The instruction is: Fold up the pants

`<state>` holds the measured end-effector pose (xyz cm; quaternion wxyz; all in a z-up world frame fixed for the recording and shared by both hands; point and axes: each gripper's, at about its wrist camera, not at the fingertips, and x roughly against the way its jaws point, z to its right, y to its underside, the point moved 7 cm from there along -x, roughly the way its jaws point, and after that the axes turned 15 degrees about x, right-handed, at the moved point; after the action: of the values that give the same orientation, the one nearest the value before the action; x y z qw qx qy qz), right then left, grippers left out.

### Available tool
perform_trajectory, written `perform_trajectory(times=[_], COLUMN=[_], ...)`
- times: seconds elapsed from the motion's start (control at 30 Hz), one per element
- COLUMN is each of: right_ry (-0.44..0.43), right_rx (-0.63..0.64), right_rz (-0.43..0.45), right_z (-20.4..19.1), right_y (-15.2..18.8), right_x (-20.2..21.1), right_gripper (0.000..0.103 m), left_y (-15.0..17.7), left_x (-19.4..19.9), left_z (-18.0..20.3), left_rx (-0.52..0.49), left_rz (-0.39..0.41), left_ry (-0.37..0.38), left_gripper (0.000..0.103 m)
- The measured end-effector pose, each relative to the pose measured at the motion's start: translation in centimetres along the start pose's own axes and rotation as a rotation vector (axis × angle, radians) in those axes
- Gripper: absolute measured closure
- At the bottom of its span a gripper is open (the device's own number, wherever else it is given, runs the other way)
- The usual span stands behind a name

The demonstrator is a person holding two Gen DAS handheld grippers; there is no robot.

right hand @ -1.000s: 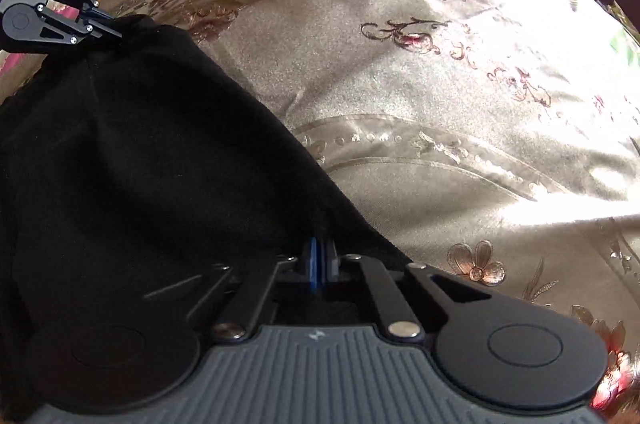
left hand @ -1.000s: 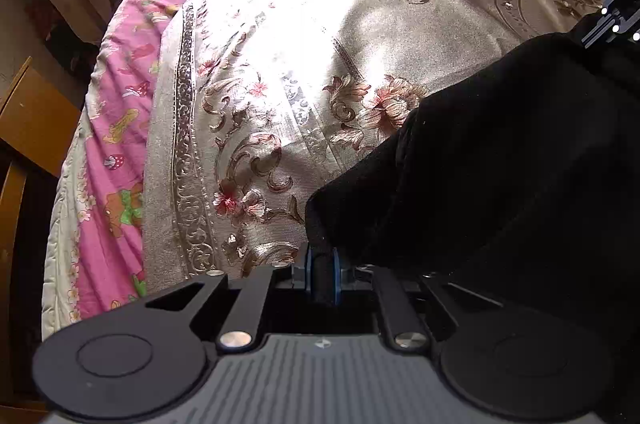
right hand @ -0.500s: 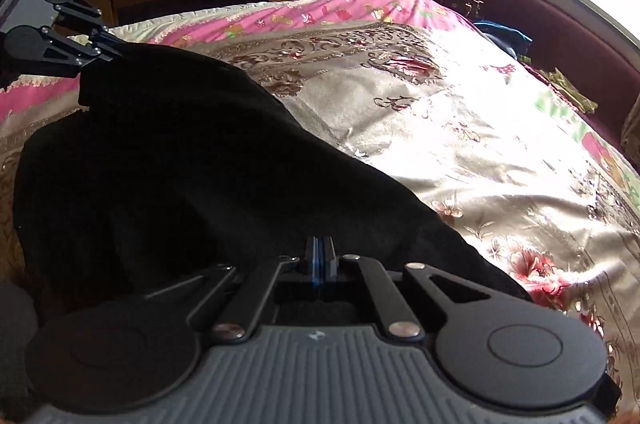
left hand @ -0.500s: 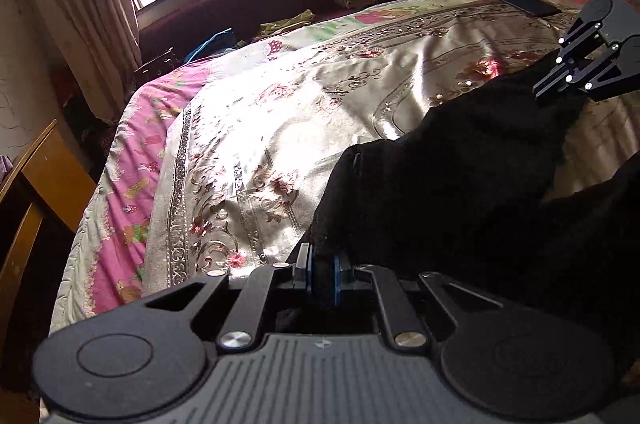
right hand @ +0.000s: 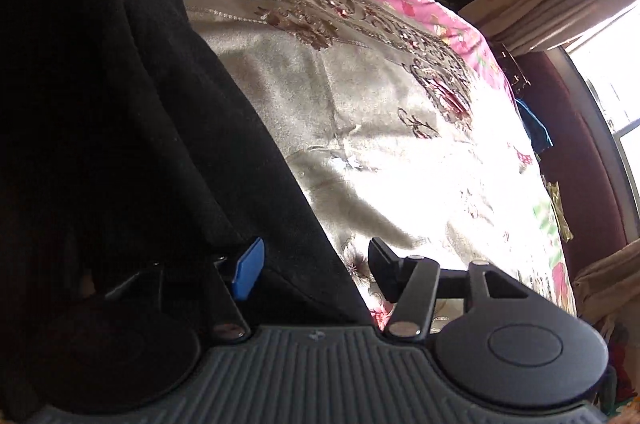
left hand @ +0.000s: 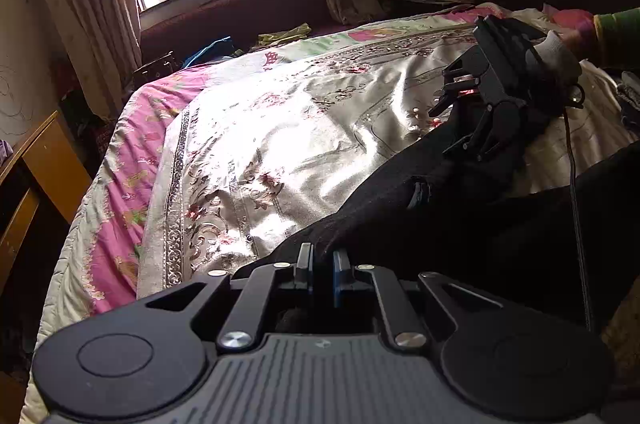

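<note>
The black pants [left hand: 460,224] lie spread over a bed covered by a shiny silver-beige bedspread [left hand: 288,144] with red floral embroidery and a pink patterned border. In the left wrist view, the left claw [left hand: 322,264] is pinched narrow on a raised fold of the pants: dark cloth fills the slim gap between its two fingers and runs away from the tips, up and to the right across the bedspread. Most of the garment sits to the right of this claw, while bare bedspread stretches to its left and ahead.

Further along the same stretch of cloth, up and to the right of the left claw, the right claw [left hand: 448,112] hovers just over the far part of the pants, gripped by a hand [left hand: 556,64] in a pale glove with a green sleeve behind it.

In the right wrist view, the right claw [right hand: 316,264] has its jaws opening. The edge of the pants [right hand: 120,104] passes between the blue-padded finger [right hand: 250,268] on the left and the black finger on the right, yet the black finger stands clear of the cloth, over the bedspread. The bulk of the pants lies to the left of and ahead of this claw; sunlit bedspread lies to its right.
</note>
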<state>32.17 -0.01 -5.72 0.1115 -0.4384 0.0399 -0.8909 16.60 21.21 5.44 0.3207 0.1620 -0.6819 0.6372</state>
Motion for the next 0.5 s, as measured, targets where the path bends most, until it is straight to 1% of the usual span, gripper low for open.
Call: perform_trajectory(times=[0.07, 0.2, 0.23, 0.3, 0.37, 0.43, 0.47, 0.5], right_ry=[-0.024, -0.070, -0.068, -0.052, -0.006, 0.043, 0.060, 0.059], right_rx=[0.011, -0.027, -0.031, -0.037, -0.027, -0.045, -0.068, -0.102], right_rz=[0.002, 0.064, 0.073, 0.058, 0.025, 0.010, 0.001, -0.025], right_z=[-1.1, -2.4, -2.6, -2.8, -2.6, -1.7, -1.1, -0.5], right_y=[0.1, 0.4, 0.4, 0.4, 0.2, 0.0, 0.0, 0.2], right_x=[0.1, 2.8, 3.2, 3.0, 1.8, 0.7, 0.2, -0.3], right_gripper=[0.046, 0.045, 0.045, 0.044, 0.045, 0.047, 0.057, 0.071], left_y=[0.4, 0.1, -0.2, -0.6, -0.8, -0.8, -0.8, -0.7], left_x=[-0.4, -0.2, -0.1, 0.0, 0.1, 0.1, -0.1, -0.2], left_z=[-0.3, -1.4, -1.6, -1.7, -1.6, -1.4, -1.4, -1.5], left_rx=[0.013, 0.038, 0.042, 0.049, 0.047, 0.033, 0.032, 0.033], left_rz=[-0.002, 0.017, 0.027, 0.042, 0.047, 0.041, 0.036, 0.032], left_ry=[0.003, -0.001, -0.002, -0.003, -0.004, -0.008, -0.013, -0.018], left_gripper=[0.079, 0.079, 0.079, 0.079, 0.079, 0.079, 0.079, 0.079])
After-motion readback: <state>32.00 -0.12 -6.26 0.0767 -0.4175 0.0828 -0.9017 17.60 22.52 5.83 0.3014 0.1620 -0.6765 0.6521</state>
